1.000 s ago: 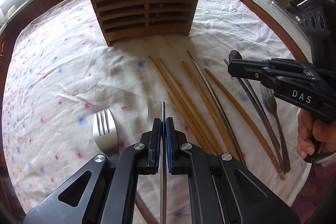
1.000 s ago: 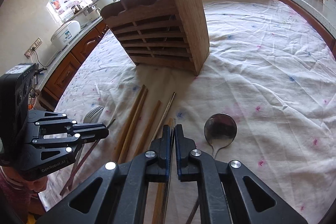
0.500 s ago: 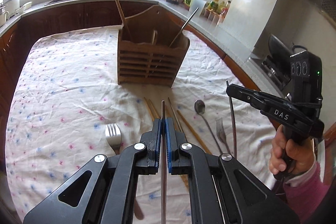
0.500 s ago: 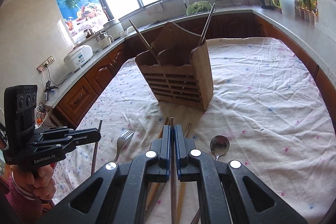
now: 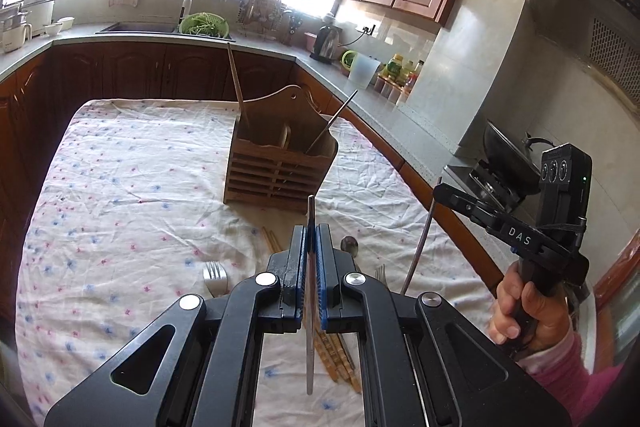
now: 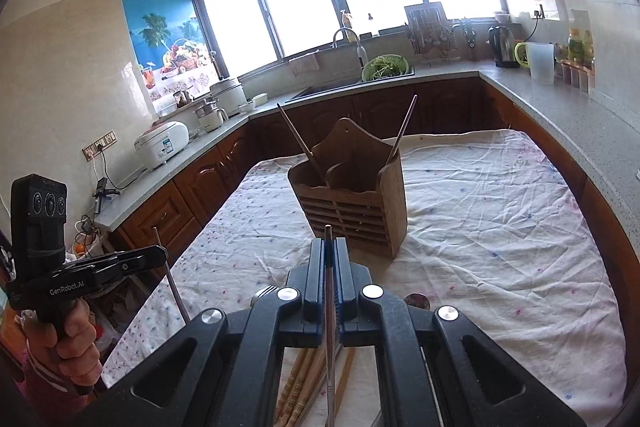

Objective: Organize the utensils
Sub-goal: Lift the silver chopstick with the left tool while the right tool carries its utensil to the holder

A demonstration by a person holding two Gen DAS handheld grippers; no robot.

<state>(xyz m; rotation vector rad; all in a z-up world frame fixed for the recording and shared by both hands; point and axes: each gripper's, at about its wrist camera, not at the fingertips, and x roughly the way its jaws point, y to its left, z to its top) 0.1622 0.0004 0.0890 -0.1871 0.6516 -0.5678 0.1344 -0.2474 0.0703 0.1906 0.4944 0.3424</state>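
My left gripper is shut on a thin metal chopstick, held up above the table. In the same view my right gripper is shut on a second metal chopstick that hangs down from it. The right wrist view shows that chopstick clamped in the right gripper, with the left gripper off to the left. The wooden utensil holder stands ahead of both, holding a wooden chopstick and a metal one. Wooden chopsticks, a fork and a spoon lie on the cloth below.
A flowered cloth covers the table. Dark cabinets and a grey counter wrap around it, with a sink, a kettle and a wok on a stove to the right. A second fork lies by the spoon.
Both grippers have risen off the table, each with a metal chopstick, and tipped upward. The holder and the utensils on the cloth now look farther away.
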